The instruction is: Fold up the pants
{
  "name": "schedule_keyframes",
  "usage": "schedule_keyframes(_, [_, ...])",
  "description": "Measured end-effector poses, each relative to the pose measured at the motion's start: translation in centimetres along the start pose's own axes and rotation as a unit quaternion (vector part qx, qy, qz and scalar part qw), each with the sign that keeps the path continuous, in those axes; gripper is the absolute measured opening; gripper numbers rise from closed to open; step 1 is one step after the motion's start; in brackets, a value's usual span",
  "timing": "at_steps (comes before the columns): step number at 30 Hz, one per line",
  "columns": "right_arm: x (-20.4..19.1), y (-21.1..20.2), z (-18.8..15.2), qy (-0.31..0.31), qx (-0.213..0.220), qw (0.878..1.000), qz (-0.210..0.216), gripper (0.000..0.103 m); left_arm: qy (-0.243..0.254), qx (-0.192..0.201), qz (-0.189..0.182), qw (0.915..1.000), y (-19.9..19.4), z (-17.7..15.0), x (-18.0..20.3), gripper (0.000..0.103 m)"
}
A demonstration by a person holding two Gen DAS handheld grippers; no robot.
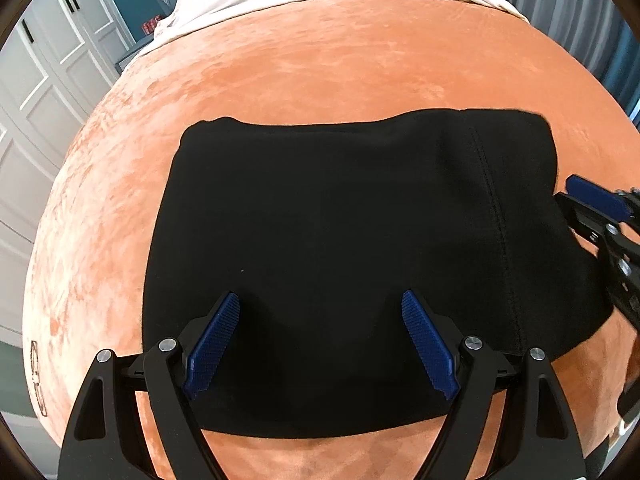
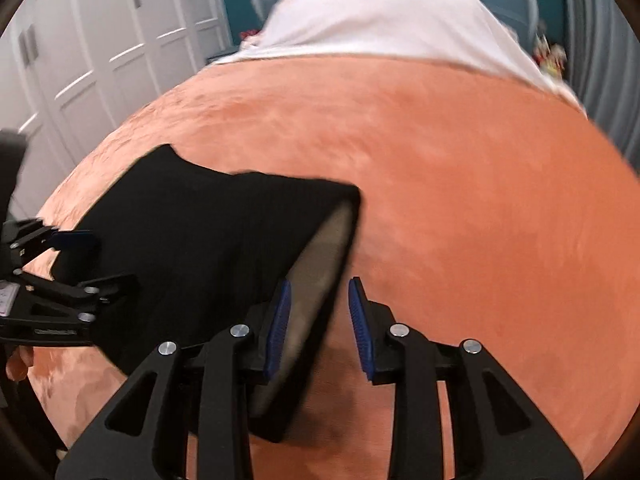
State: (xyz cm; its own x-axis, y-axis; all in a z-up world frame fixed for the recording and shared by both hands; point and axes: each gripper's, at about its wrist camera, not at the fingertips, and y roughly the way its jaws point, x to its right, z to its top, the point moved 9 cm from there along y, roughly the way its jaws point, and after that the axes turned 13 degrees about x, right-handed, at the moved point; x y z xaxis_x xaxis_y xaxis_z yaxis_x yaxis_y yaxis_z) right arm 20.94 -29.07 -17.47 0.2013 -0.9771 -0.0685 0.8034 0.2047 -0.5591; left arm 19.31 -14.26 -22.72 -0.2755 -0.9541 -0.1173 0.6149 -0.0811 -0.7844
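Pants [image 1: 340,248]: black, folded, on the orange blanket [image 1: 320,68].
Left gripper [image 1: 320,340]: wide, empty, above them.
Right gripper [image 2: 318,320]: narrow gap, pants' right edge between, unpinched.

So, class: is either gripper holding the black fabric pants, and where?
Neither holds them. The left gripper stands wide open over the folded black fabric pants. The right gripper is open, one pants edge lying loosely between its pads.

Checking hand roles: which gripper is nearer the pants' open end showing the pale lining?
Right. The right gripper straddles that open end; the left gripper hovers over the pants' middle.
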Motion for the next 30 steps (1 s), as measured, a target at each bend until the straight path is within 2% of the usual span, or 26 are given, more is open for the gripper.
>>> schedule_keyframes(2, [-1.8, -0.8, 0.8, -0.002, 0.012, 0.999, 0.029, 0.030, -0.004, 0.001, -0.003, 1.0000, -0.1, 0.1, -0.1, 0.081])
schedule_keyframes(4, [-2.6, -0.3, 1.1, 0.029, -0.001, 0.997, 0.071, 0.031, -0.002, 0.002, -0.003, 1.0000, -0.1, 0.2, 0.0, 0.081])
schedule_keyframes(5, [-2.2, 0.2, 1.0, 0.042, -0.007, 0.996, 0.076, 0.031, 0.000, 0.000, -0.002, 1.0000, 0.0, 0.1, -0.1, 0.081])
schedule_keyframes(7, [-0.3, 0.8, 0.6, 0.060, -0.014, 0.997, 0.056, 0.031, 0.002, 0.000, -0.001, 1.0000, -0.2, 0.0, -0.4, 0.081])
schedule_keyframes(9, [3.6, 0.4, 0.8, 0.131, 0.007, 0.991, 0.040, 0.031, -0.003, 0.004, 0.001, 1.0000, -0.5, 0.1, -0.9, 0.081])
schedule_keyframes(10, [4.6, 0.4, 0.9, 0.143, 0.015, 0.989, 0.027, 0.032, -0.006, 0.003, 0.001, 1.0000, -0.5, 0.1, -1.1, 0.081])
schedule_keyframes(11, [6.3, 0.4, 0.8, 0.128, 0.019, 0.992, -0.011, 0.034, -0.010, 0.001, 0.001, 1.0000, -0.4, 0.0, -1.3, 0.081])
schedule_keyframes(13, [6.6, 1.3, 0.1, 0.069, 0.001, 0.997, -0.041, 0.034, -0.016, -0.003, -0.001, 0.9999, -0.1, -0.2, -1.5, 0.081])
schedule_keyframes(14, [6.3, 1.8, -0.2, 0.054, -0.006, 0.998, -0.039, 0.034, -0.015, -0.002, 0.001, 0.9999, -0.1, -0.2, -1.4, 0.081])
schedule_keyframes(19, [3.7, 2.0, -0.6, 0.018, -0.004, 1.000, 0.000, 0.033, -0.001, -0.002, 0.006, 1.0000, 0.0, -0.2, -0.9, 0.081])
schedule_keyframes(22, [2.4, 0.8, 0.0, 0.063, 0.016, 0.995, 0.069, 0.034, -0.002, -0.003, 0.005, 1.0000, 0.2, -0.4, -0.9, 0.082])
schedule_keyframes(23, [1.8, 0.8, 0.3, 0.094, 0.016, 0.990, 0.107, 0.034, -0.003, -0.004, 0.005, 1.0000, 0.3, -0.4, -0.9, 0.082])
schedule_keyframes(26, [0.5, 1.7, 0.4, 0.130, 0.006, 0.980, 0.150, 0.034, -0.007, -0.005, 0.007, 0.9999, 0.5, -0.4, -0.9, 0.083])
schedule_keyframes(28, [0.4, 3.0, -0.5, 0.133, -0.024, 0.981, 0.140, 0.040, -0.005, -0.005, 0.006, 1.0000, 0.4, -0.3, -0.8, 0.083])
schedule_keyframes(29, [1.0, 3.7, -1.0, 0.127, -0.033, 0.985, 0.116, 0.040, -0.005, -0.006, 0.004, 1.0000, 0.4, -0.3, -0.8, 0.083])
schedule_keyframes(30, [1.2, 4.0, -1.2, 0.125, -0.037, 0.984, 0.118, 0.040, -0.005, -0.006, 0.001, 1.0000, 0.4, -0.3, -0.8, 0.083])
